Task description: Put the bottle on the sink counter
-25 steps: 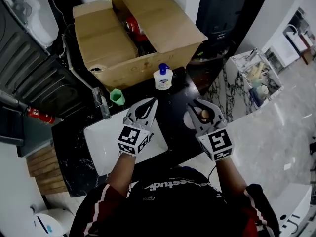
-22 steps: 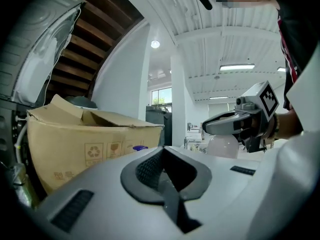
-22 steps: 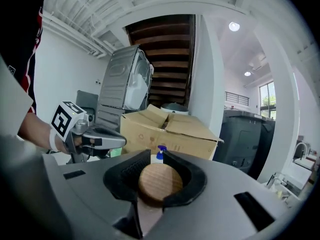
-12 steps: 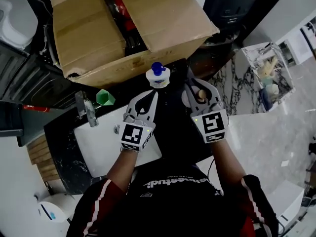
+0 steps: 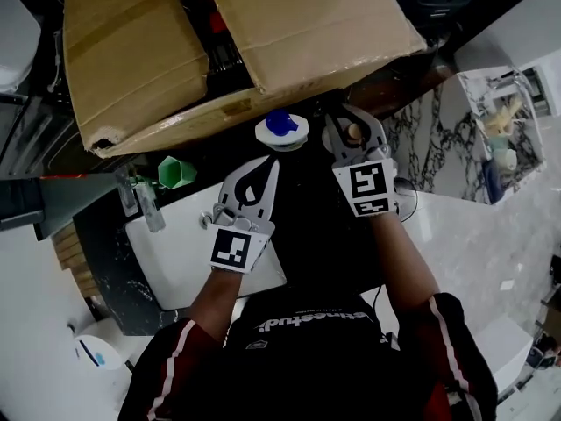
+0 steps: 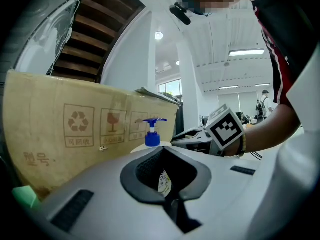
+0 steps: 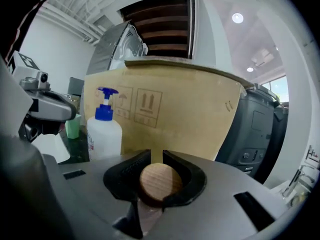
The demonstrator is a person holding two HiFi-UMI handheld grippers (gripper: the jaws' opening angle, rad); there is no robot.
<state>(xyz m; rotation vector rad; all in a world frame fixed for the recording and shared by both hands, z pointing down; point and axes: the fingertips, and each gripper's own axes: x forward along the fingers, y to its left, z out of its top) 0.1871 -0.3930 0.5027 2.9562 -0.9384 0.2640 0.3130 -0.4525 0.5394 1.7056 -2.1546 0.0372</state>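
Note:
A small bottle with a round wooden cap (image 7: 160, 183) sits between the jaws of my right gripper (image 7: 156, 156), which is shut on it. In the head view that right gripper (image 5: 349, 121) hangs over the black sink counter (image 5: 307, 213), just right of a white pump bottle (image 5: 280, 130) with a blue pump. That pump bottle (image 7: 104, 129) stands against the cardboard box. My left gripper (image 5: 270, 169) is shut and empty over the counter's edge by the white sink basin (image 5: 180, 253), pointing at the pump bottle (image 6: 152, 134).
A big open cardboard box (image 5: 237, 33) fills the back of the counter. A green cup (image 5: 175, 171) and the faucet (image 5: 145, 200) stand left of the basin. A marble-patterned shelf unit (image 5: 491, 139) is off to the right.
Both grippers have moved forward toward the box. The right one, still holding the wooden-capped bottle, now sits beside the pump bottle. The view has shifted closer to the box.

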